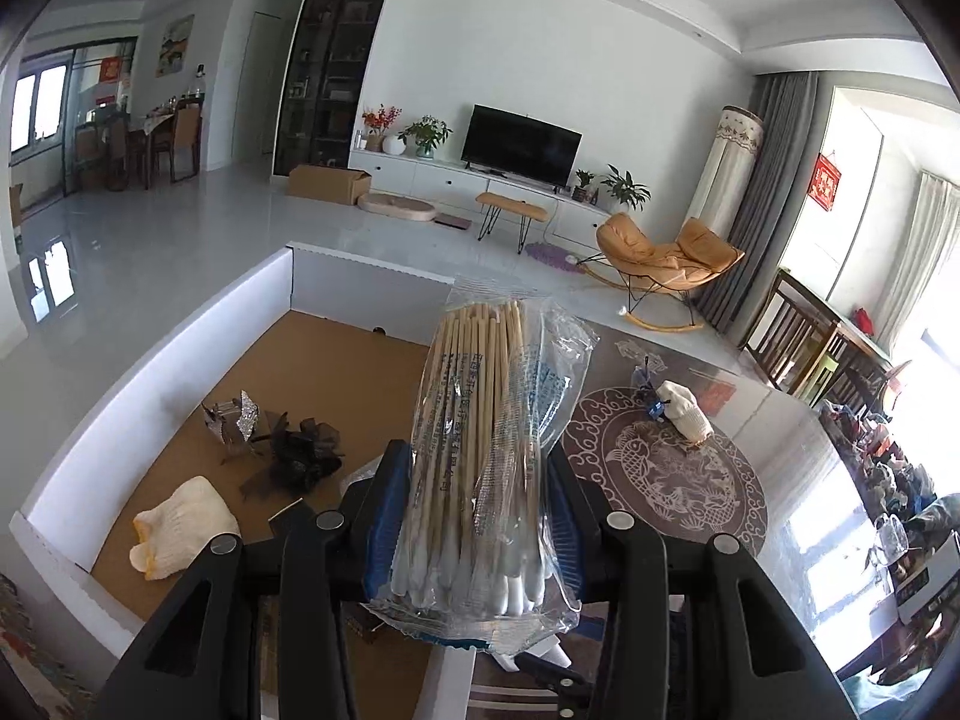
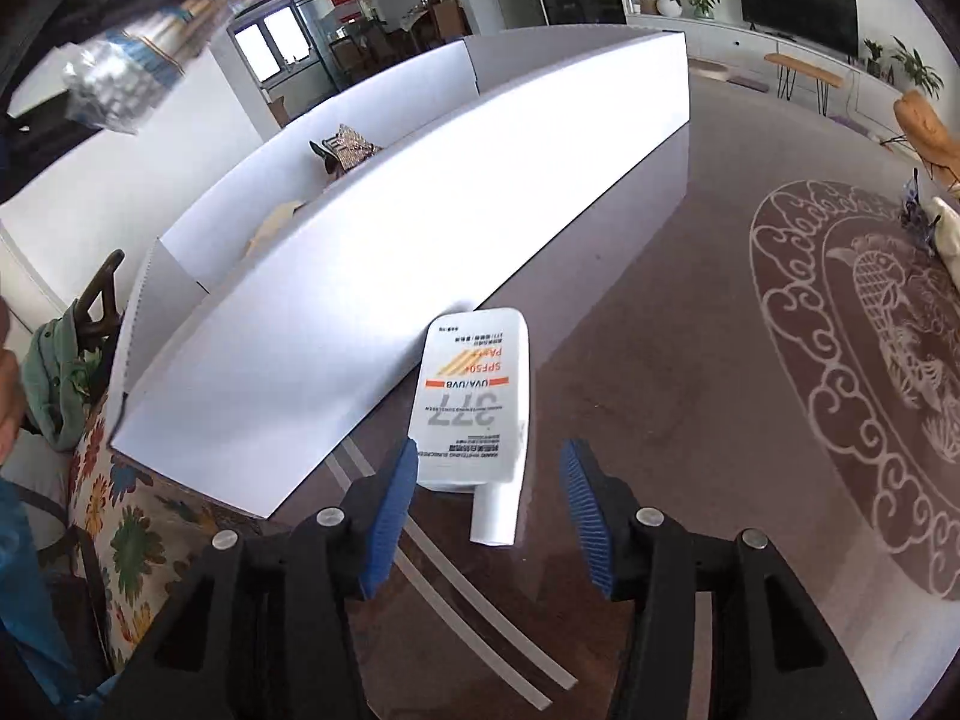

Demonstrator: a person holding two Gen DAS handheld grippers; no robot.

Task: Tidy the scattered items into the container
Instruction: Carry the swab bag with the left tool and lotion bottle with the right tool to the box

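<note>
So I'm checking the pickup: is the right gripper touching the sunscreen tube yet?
Apart. The right wrist view shows the right gripper open, with table visible between each pad and the sunscreen tube.

Dark television (image 1: 521, 145) on a white cabinet (image 1: 480, 180), orange rocking chair (image 1: 666, 255) by grey curtains (image 1: 762, 192).

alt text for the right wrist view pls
The right hand-held gripper hangs open over a white sunscreen tube lying on a dark table, cap end between its blue pads. A white box stands just left of the tube.
</note>
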